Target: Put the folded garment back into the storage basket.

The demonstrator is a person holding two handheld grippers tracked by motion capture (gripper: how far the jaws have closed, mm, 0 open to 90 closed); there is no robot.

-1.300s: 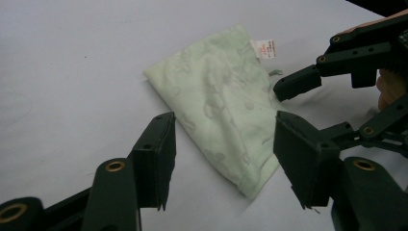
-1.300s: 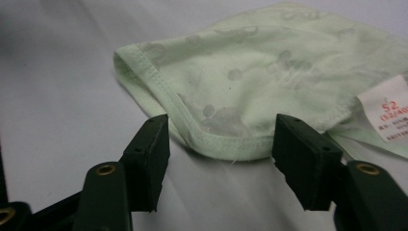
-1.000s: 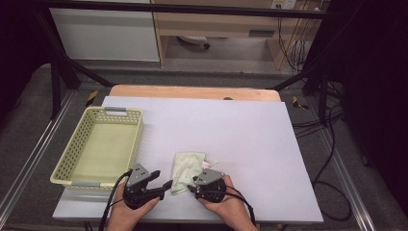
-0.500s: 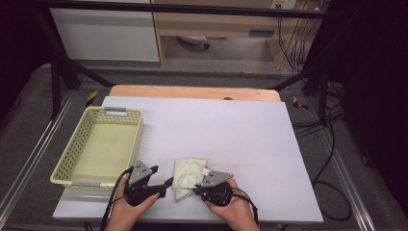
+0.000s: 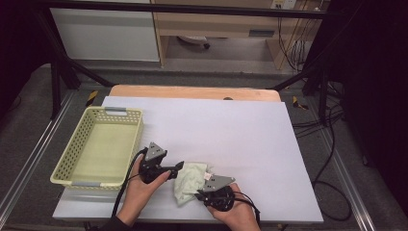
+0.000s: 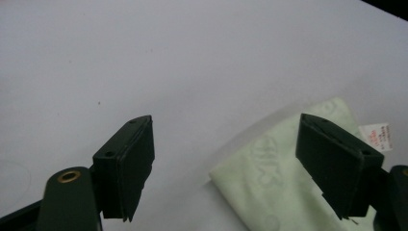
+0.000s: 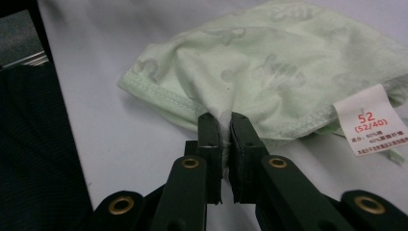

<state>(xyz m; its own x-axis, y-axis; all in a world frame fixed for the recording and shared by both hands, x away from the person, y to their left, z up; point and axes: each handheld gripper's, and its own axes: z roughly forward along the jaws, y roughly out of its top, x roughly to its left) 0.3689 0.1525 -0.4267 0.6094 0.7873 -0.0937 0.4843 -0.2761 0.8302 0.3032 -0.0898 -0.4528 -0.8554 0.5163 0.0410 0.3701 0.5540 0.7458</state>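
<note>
Now the right gripper pinches the hem of the pale green cloth; the left gripper, spread wide, has it at four o'clock, nearest.

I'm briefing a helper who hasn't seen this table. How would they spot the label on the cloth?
Start at the white table and go to its near edge, where a pale green cloth lies between the two hand-held grippers. The label is a small white tag at the cloth's edge, printed with a red 52.
</note>
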